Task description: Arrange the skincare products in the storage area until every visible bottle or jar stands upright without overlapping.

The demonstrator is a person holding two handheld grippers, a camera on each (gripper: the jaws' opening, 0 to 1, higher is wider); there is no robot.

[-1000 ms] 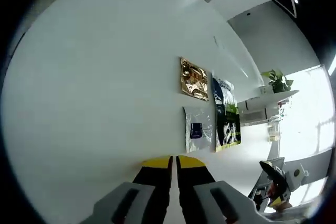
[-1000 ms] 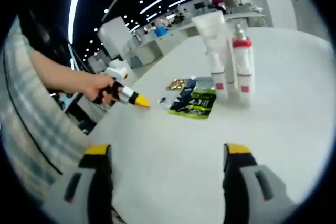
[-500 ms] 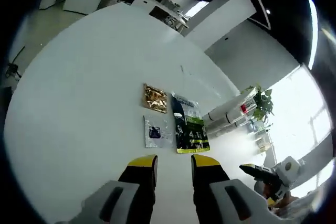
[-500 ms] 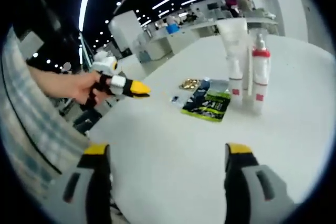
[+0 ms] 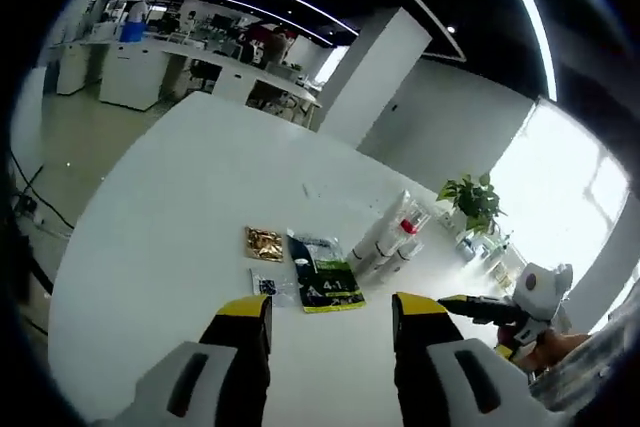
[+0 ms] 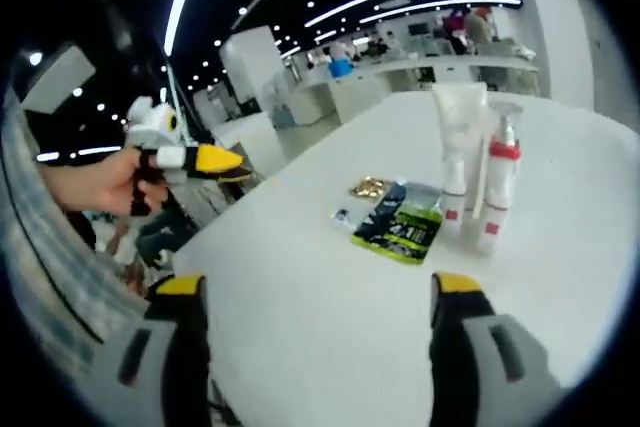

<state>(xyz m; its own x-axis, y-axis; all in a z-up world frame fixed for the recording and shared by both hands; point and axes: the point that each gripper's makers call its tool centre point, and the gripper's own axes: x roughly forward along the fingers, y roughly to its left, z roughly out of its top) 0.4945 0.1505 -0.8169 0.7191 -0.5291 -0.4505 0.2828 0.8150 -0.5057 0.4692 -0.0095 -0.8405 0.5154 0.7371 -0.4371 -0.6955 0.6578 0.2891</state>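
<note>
Holding nothing, your left gripper (image 5: 325, 317) and right gripper (image 6: 318, 297) have jaws spread wide above the white tabletop (image 6: 330, 317), where white red-capped bottles (image 6: 478, 187) stand upright beside a green-black sachet (image 6: 398, 229), its print unreadable.

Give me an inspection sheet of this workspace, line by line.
Surface: white table, mostly bare.
Job's things: white tube and red-collared pump bottles upright, close together.
Clutter: green-black sachet, gold sachet, small clear sachet, lying flat side by side.
Grippers: left gripper open, empty; right gripper open, empty, both above the table.
Cables: nothing seen.
Surroundings: open office, ceiling light strips, potted plant.
</note>
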